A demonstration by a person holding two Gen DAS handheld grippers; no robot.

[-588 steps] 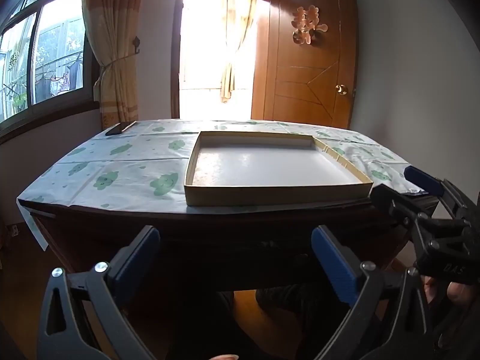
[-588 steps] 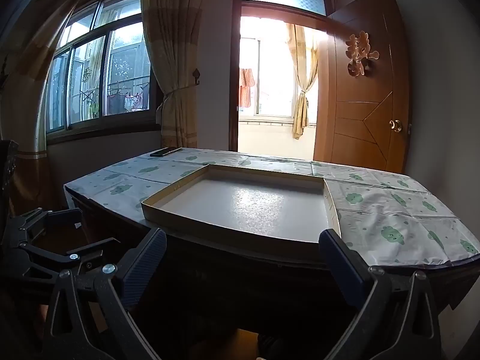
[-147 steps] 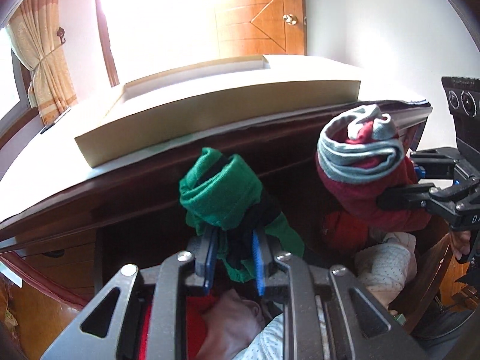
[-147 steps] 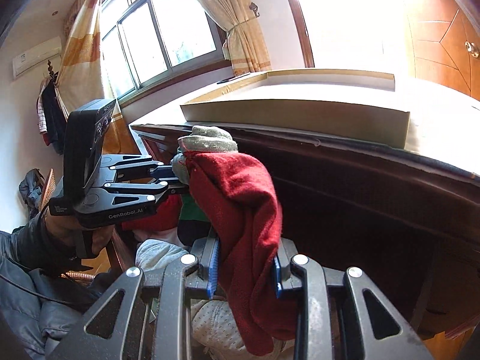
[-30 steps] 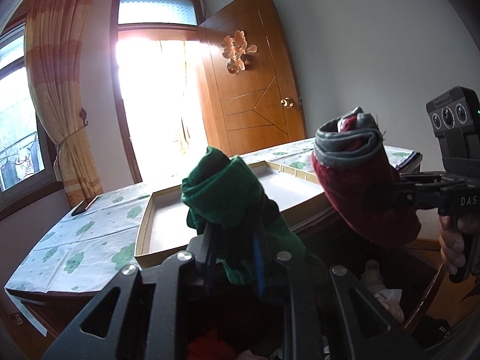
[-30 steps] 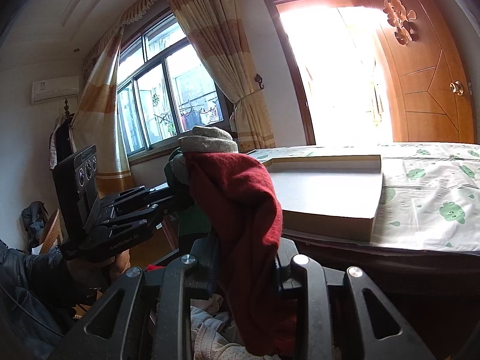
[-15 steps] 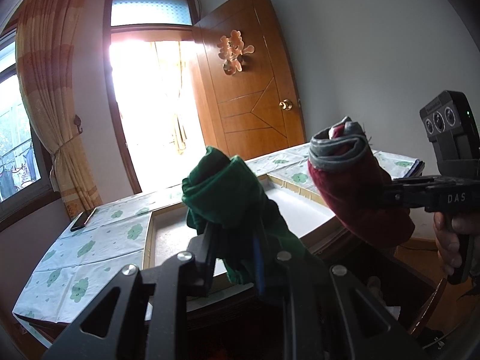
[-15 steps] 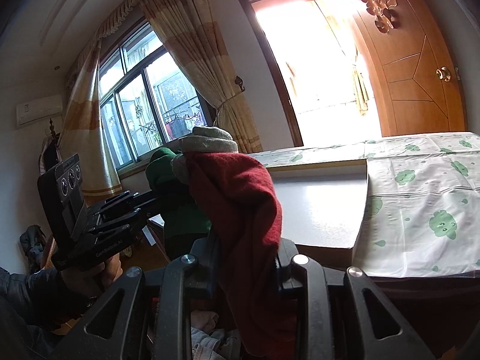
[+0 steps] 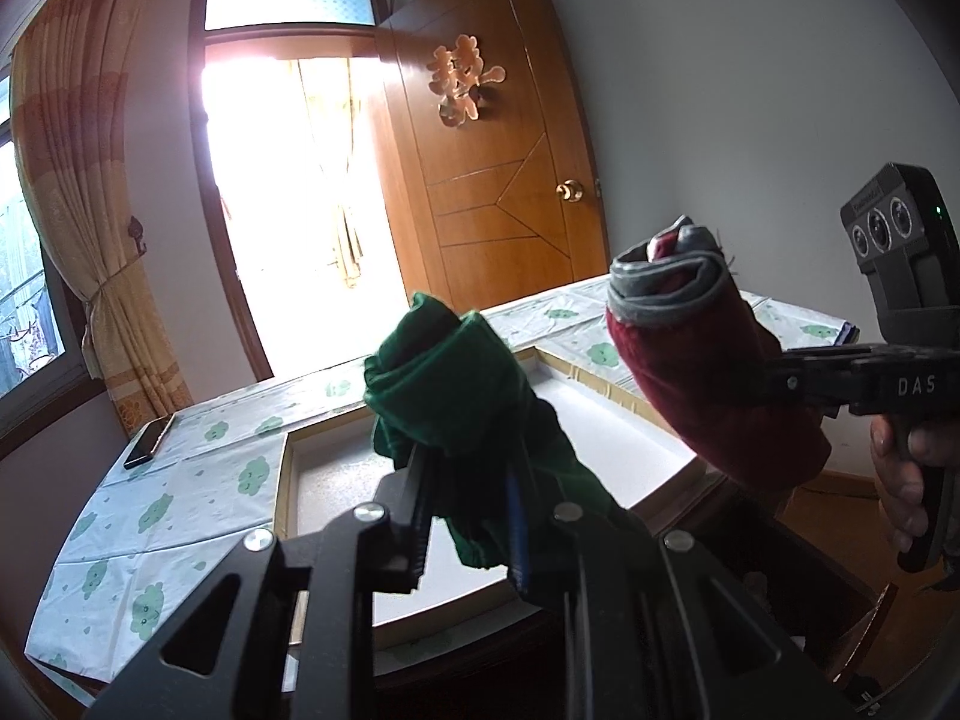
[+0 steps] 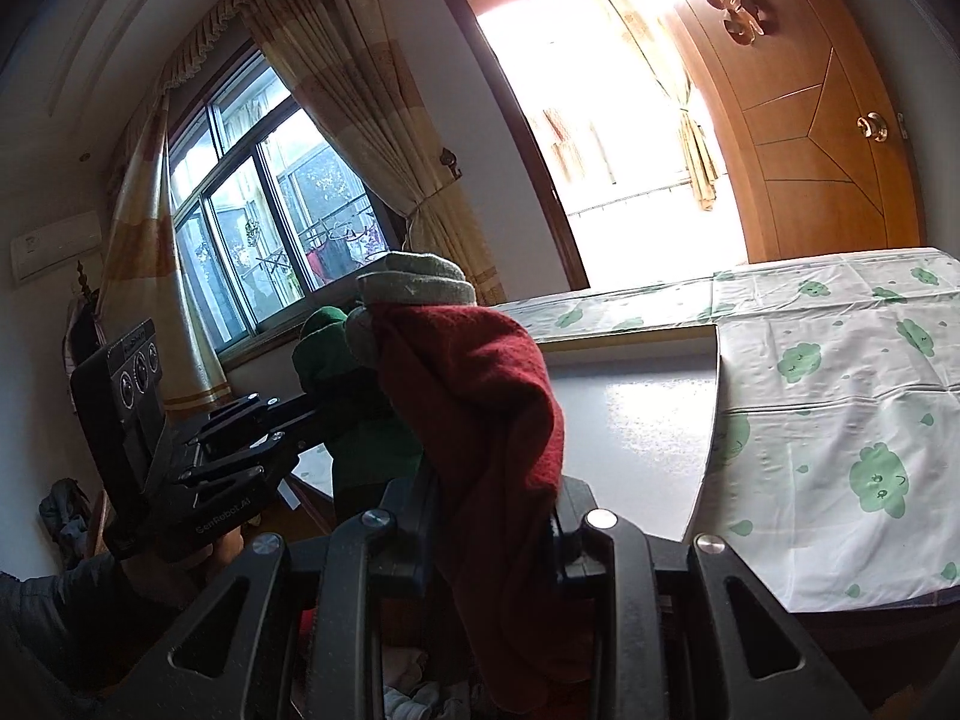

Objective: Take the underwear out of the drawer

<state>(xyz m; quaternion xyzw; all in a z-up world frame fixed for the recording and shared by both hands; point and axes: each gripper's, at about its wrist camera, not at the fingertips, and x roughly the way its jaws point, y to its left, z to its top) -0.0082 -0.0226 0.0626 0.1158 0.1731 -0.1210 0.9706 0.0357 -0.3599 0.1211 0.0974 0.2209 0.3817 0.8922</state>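
My left gripper (image 9: 471, 519) is shut on a rolled green underwear (image 9: 450, 384), held up in front of the shallow cardboard tray (image 9: 285, 468) on the table. My right gripper (image 10: 492, 516) is shut on a rolled dark red underwear with a grey waistband (image 10: 474, 384), also raised above the table's edge. In the left wrist view the red roll (image 9: 696, 354) hangs at the right, pinched by the right gripper (image 9: 774, 381), which a hand holds. In the right wrist view the green roll (image 10: 336, 360) sits just left of the red one. The drawer is barely visible below.
The table carries a white cloth with green prints (image 10: 840, 408). A dark phone (image 9: 149, 433) lies at its far left corner. Behind stand an open wooden door (image 9: 492, 180), a bright doorway and curtained windows (image 10: 270, 204). More clothes (image 10: 420, 696) show low down.
Both grippers have risen and moved toward the table with their rolls still held. The tray now shows from higher up, and the drawer below has dropped nearly out of view.
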